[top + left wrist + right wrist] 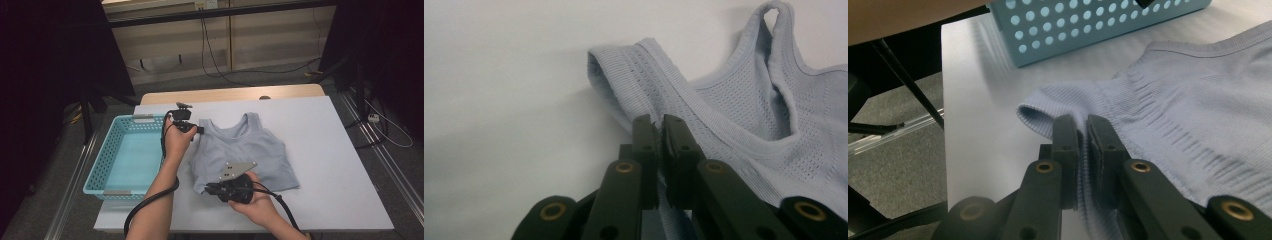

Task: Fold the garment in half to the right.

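A white table [325,150] carries a pale blue tank top [250,150] near its middle and a turquoise basket [112,150] overhanging its left edge.

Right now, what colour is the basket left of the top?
Light blue, with a perforated wall; the basket shows best in the high view, beside the top.

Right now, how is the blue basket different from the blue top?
The basket is a stiff, bright turquoise box with holes all over its walls; the top is soft, pale grey-blue cloth lying flat. The basket is untouched, while the left gripper pinches the top's shoulder strap and the right gripper pinches its bottom corner. Both rest on the white table.
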`<control>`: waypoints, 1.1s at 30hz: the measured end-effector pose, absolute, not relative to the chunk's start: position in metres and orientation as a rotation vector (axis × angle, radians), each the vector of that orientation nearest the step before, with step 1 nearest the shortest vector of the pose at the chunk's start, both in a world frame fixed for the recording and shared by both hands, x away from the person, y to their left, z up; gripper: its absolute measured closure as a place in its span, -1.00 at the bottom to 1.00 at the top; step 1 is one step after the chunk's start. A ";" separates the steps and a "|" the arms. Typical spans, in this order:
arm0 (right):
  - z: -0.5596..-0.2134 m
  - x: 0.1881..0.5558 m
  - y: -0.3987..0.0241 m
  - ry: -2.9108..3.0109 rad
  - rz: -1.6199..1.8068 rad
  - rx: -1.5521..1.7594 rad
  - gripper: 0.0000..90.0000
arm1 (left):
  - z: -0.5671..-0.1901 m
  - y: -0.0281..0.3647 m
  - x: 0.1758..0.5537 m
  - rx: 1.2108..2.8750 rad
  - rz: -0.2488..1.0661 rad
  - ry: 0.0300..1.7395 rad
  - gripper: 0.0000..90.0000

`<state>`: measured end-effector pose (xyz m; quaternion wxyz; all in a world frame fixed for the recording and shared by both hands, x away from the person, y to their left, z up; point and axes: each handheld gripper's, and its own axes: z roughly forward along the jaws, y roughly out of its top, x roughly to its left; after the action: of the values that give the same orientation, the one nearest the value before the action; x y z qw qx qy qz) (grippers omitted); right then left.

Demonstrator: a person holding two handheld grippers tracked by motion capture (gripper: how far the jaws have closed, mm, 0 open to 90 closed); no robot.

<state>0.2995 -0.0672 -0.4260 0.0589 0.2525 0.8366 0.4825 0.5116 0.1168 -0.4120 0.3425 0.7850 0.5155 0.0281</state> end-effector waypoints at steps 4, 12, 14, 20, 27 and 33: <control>-0.426 0.300 -0.064 2.543 1.471 0.757 0.87 | -0.409 0.120 0.511 2.041 0.081 1.350 0.90; -0.425 0.301 -0.060 2.539 1.518 0.753 0.87 | -0.406 0.130 0.510 2.045 0.094 1.369 0.90; -0.426 0.302 -0.059 2.536 1.514 0.746 0.87 | -0.406 0.131 0.511 2.047 0.097 1.373 0.90; -0.426 0.300 -0.057 2.541 1.492 0.728 0.87 | -0.405 0.131 0.511 2.048 0.093 1.372 0.90; -0.424 0.298 -0.059 2.527 1.500 0.730 0.87 | -0.403 0.128 0.513 2.056 0.089 1.383 0.90; -0.422 0.297 -0.061 2.516 1.510 0.738 0.87 | -0.398 0.126 0.514 2.061 0.100 1.384 0.90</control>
<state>0.2971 -0.0613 -0.4224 0.0578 0.2433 0.8302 0.4982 0.5140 0.1257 -0.3976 0.3226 0.7852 0.5272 0.0381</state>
